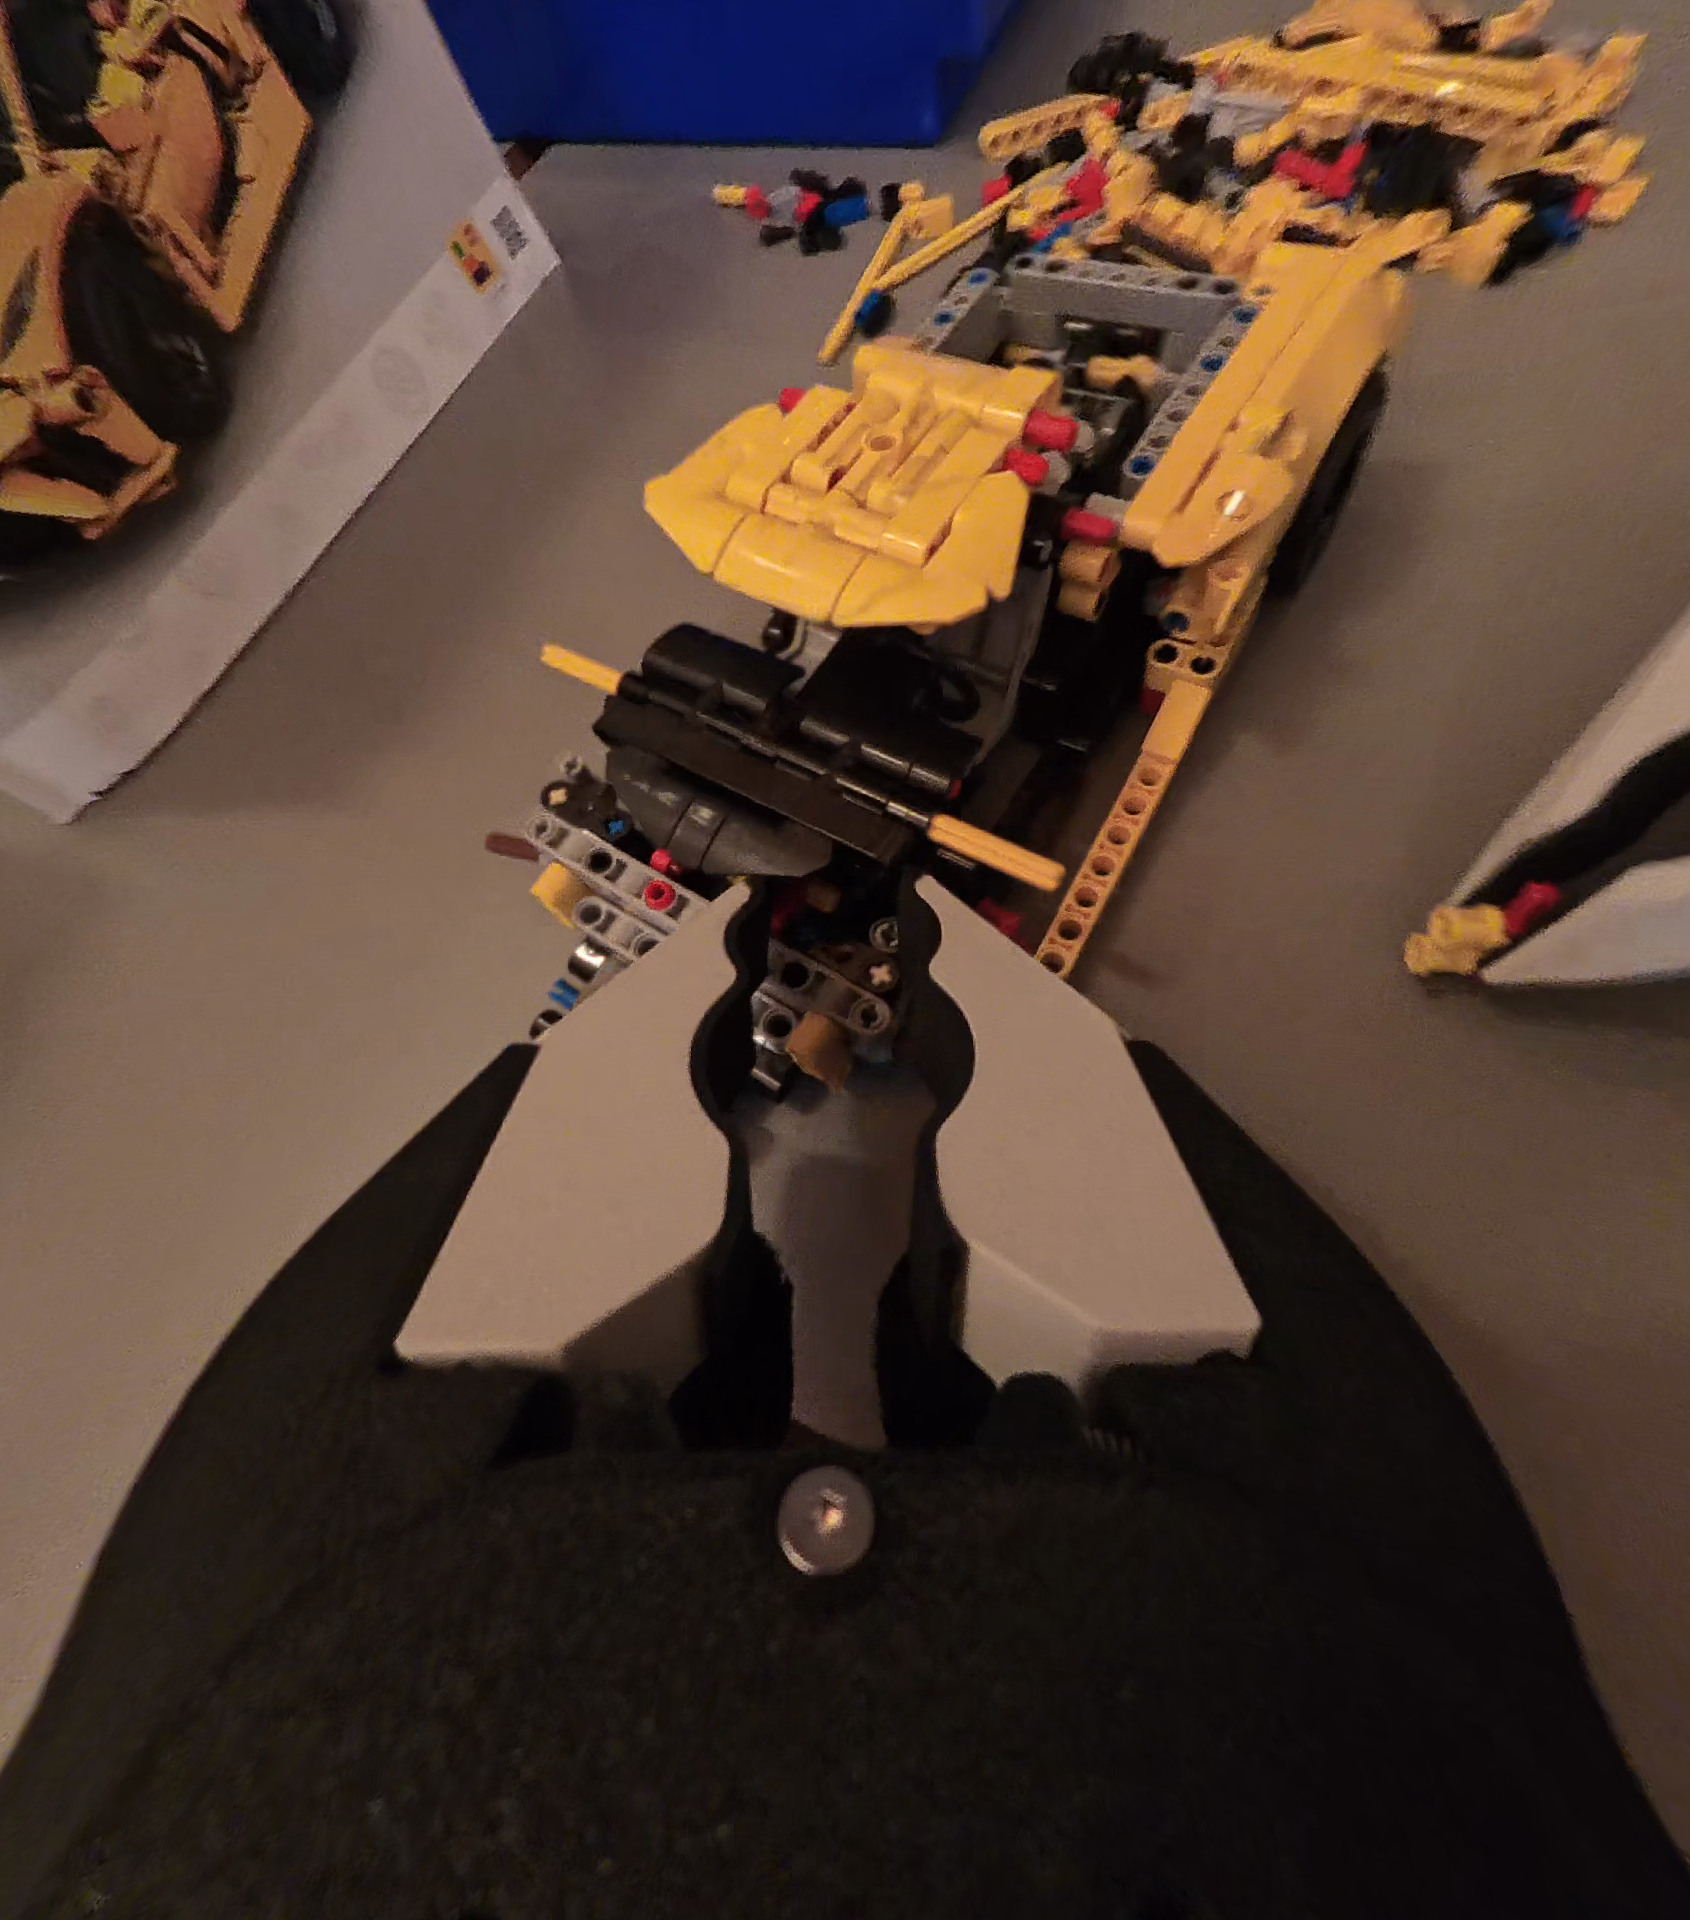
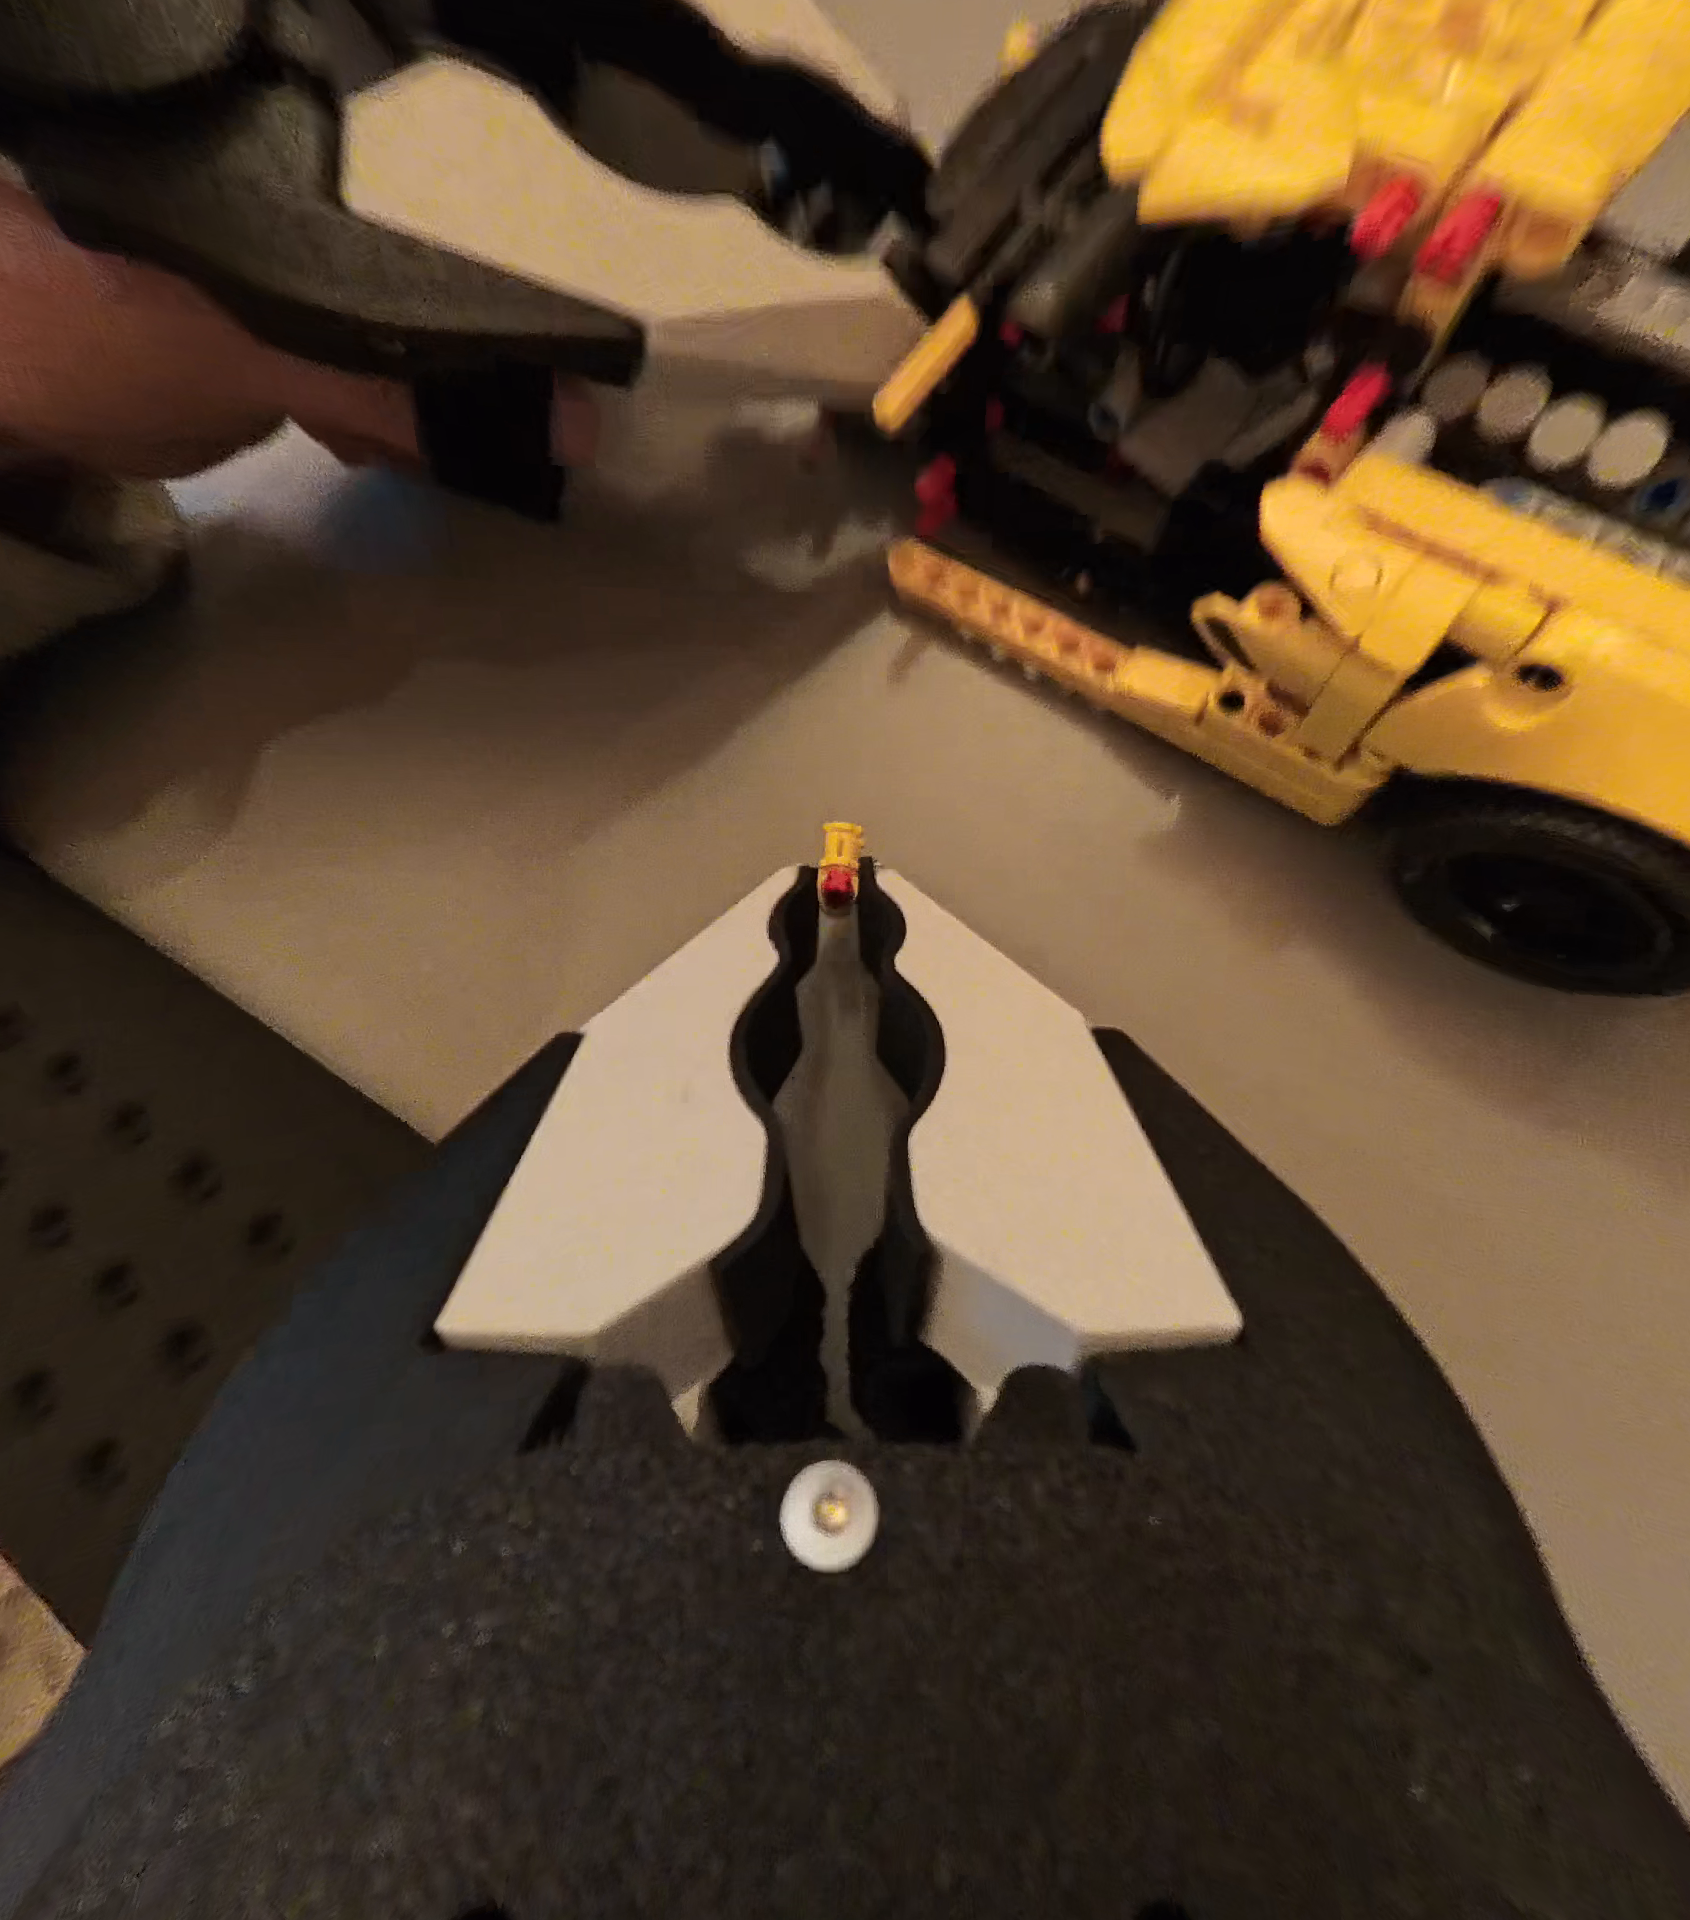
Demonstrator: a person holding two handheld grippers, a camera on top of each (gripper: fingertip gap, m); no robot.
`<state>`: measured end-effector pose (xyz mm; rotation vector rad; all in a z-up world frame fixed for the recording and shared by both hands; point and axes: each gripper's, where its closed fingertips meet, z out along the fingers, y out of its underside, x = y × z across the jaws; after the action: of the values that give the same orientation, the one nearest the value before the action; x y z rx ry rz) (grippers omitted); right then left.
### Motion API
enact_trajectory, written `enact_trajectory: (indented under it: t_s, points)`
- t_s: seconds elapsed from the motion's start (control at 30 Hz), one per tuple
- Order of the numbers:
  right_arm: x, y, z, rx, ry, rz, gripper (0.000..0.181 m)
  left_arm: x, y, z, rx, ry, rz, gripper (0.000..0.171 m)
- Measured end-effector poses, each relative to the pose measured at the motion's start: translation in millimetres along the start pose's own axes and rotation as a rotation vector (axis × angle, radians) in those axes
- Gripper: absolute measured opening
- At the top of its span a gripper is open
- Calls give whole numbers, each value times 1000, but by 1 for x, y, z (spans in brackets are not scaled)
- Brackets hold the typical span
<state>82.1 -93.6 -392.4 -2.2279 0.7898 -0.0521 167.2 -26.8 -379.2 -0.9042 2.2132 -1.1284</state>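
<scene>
Yellow and black plastic bricks make up a half-built toy car point(image 1: 1111, 540) that rests on a grey table point(image 1: 301, 1039), its raised yellow hood panel point(image 1: 851, 488) tilted above the open black and grey framework. The left gripper point(image 1: 825, 914) has its pale fingers point(image 1: 633, 1122) closed narrowly around the near end of the car's frame, where grey beams with holes sit between the tips. Off to the car's side, the right gripper point(image 2: 839, 878) pinches a small yellow and red connector piece point(image 2: 841, 857) at its very fingertips, the fingers almost together, held apart from the car (whether it is above the table or touching it cannot be told). One black wheel point(image 2: 1568, 904) shows under the car's yellow side panel. Beyond the car lies a loose heap of yellow, black and red parts point(image 1: 1340, 145), with a few small pieces point(image 1: 810, 208) scattered beside it. A blue bin point(image 1: 716, 62) stands at the far edge, and the printed box point(image 1: 145, 343) showing a yellow vehicle lies at the left.
</scene>
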Motion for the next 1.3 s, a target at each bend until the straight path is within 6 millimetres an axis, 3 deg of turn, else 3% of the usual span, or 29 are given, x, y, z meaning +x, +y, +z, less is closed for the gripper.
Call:
enact_trajectory:
  t_s: [0.1,0.2,0.27,0.43,0.53,0.57,0.67,0.73,0.93,1.07,1.17,1.23,1.3]
  points:
    - [0,-14,-4,78,-76,7,6,5,-1,-2,-12,37,-22,23]
    - [-11,-39,-13,224,-319,113,6,4,0,-2,-16,10,-8,23]
    - [-26,-57,-33,338,-558,172,6,0,1,-3,-24,-15,14,23]
    - [-38,-68,-59,429,-823,270,6,-6,1,-12,-12,-17,-29,26]
    - [-34,-74,-65,469,-861,303,6,-7,-21,-44,83,-2,-60,29]
    - [-33,-76,-67,487,-874,317,5,7,-36,-56,167,92,-104,29]
    - [-32,-80,-75,535,-906,326,5,78,-71,-88,308,550,-235,25]
    - [-32,-81,-75,538,-904,324,6,95,-76,-86,311,584,-200,24]
    - [-32,-80,-74,551,-832,252,6,103,-78,-77,337,558,-196,5]
    - [-31,-80,-73,554,-826,244,6,102,-79,-78,354,584,-229,5]
    - [-24,-80,-74,569,-788,244,5,98,-81,-81,375,598,-257,14]
    - [-28,-81,-76,567,-824,248,5,97,-83,-82,392,599,-266,4]
    - [-27,-80,-74,558,-816,247,5,96,-81,-80,386,586,-261,4]
